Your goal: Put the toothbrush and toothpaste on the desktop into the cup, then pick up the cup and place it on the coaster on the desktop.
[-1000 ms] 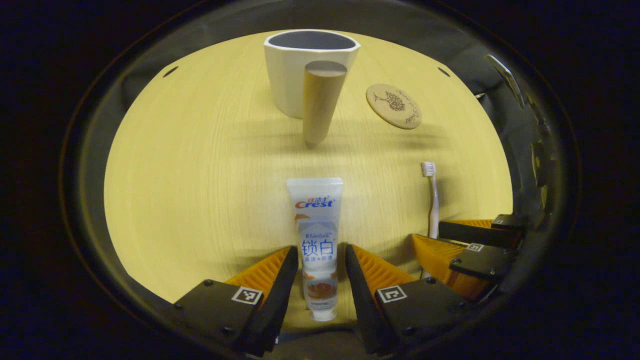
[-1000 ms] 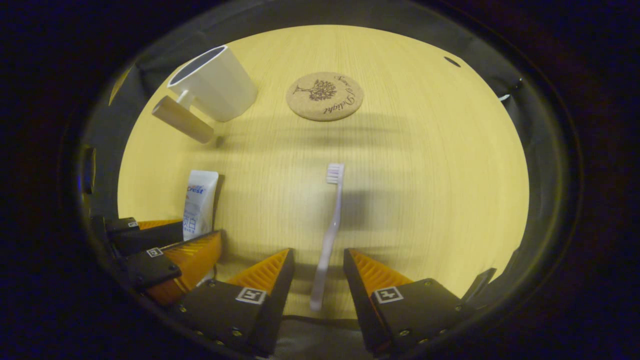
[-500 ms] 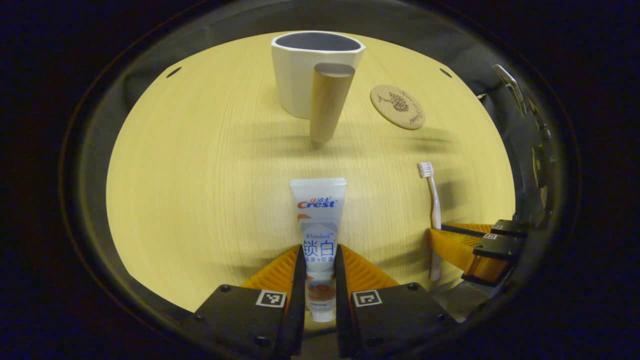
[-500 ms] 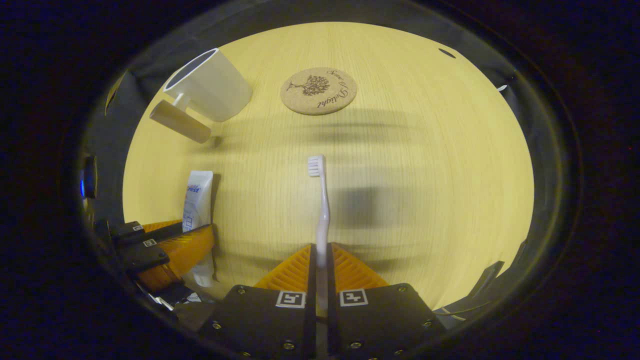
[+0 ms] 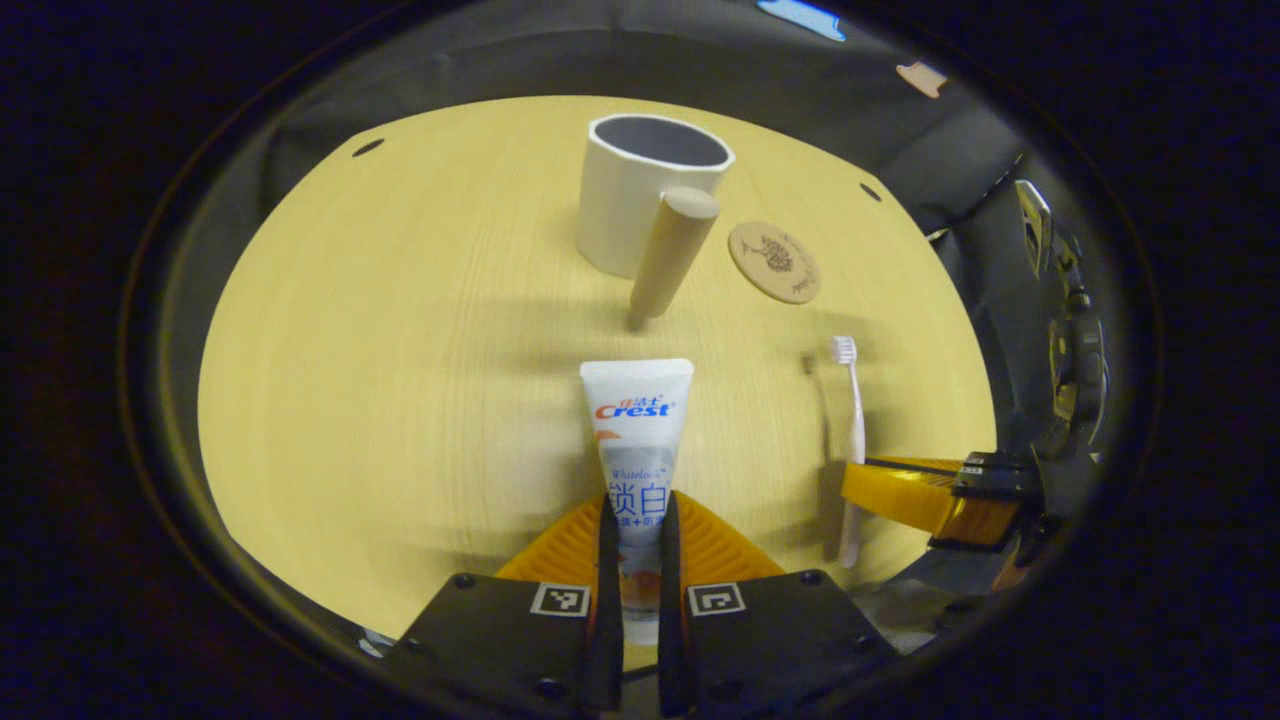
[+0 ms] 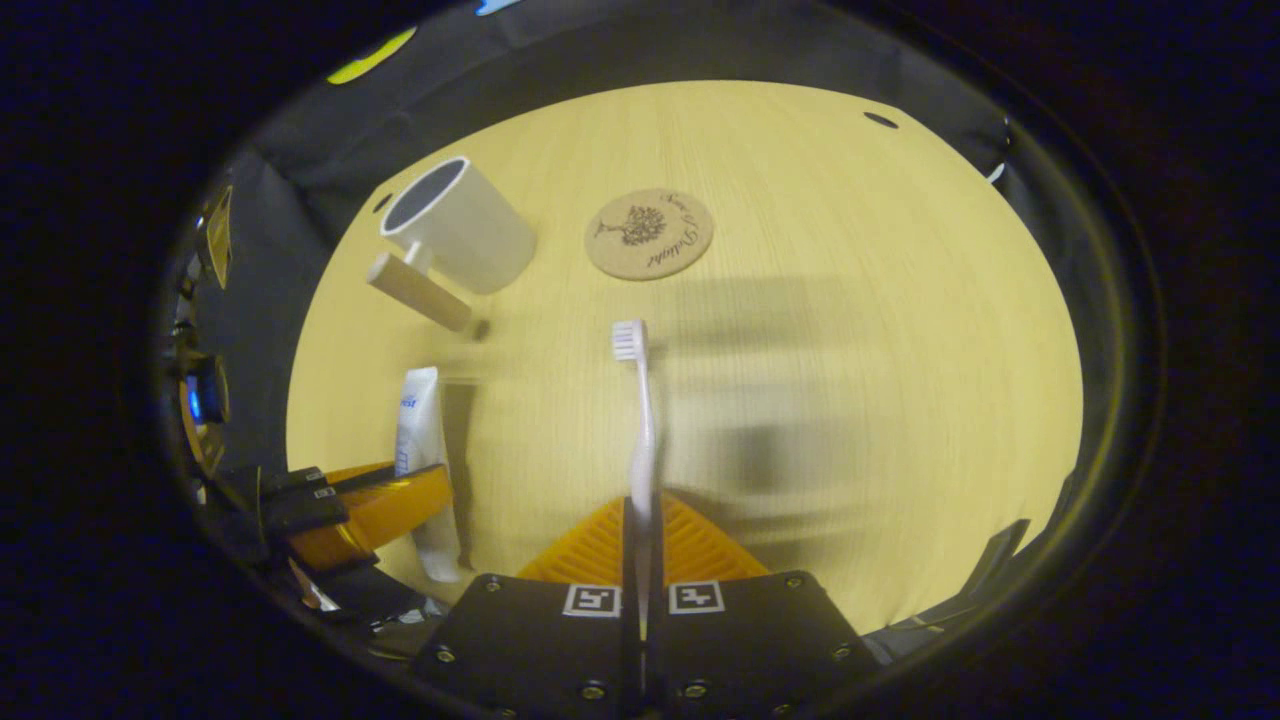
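Note:
My left gripper (image 5: 633, 545) is shut on the lower part of the white toothpaste tube (image 5: 636, 432), holding it above the wooden desktop (image 5: 400, 350). My right gripper (image 6: 641, 540) is shut on the handle of the pale toothbrush (image 6: 640, 420), bristles pointing away from me. The white cup (image 5: 640, 190) with a round wooden handle (image 5: 672, 250) stands at the far side, and the cork coaster (image 5: 773, 262) lies just to its right. In the right gripper view the cup (image 6: 460, 225) is far left and the coaster (image 6: 649, 234) sits beside it. The left gripper (image 6: 370, 505) and the tube (image 6: 425, 470) appear at lower left there.
Dark cloth walls ring the desktop (image 6: 850, 350). Small dark holes (image 5: 368, 147) mark the far corners of the desktop. The other gripper (image 5: 930, 495) with the toothbrush (image 5: 850, 440) shows at the right of the left gripper view.
Both grippers closed from open, the left onto the toothpaste and the right onto the toothbrush. Both have since risen off the desktop with their loads, so the cup and coaster look farther away.

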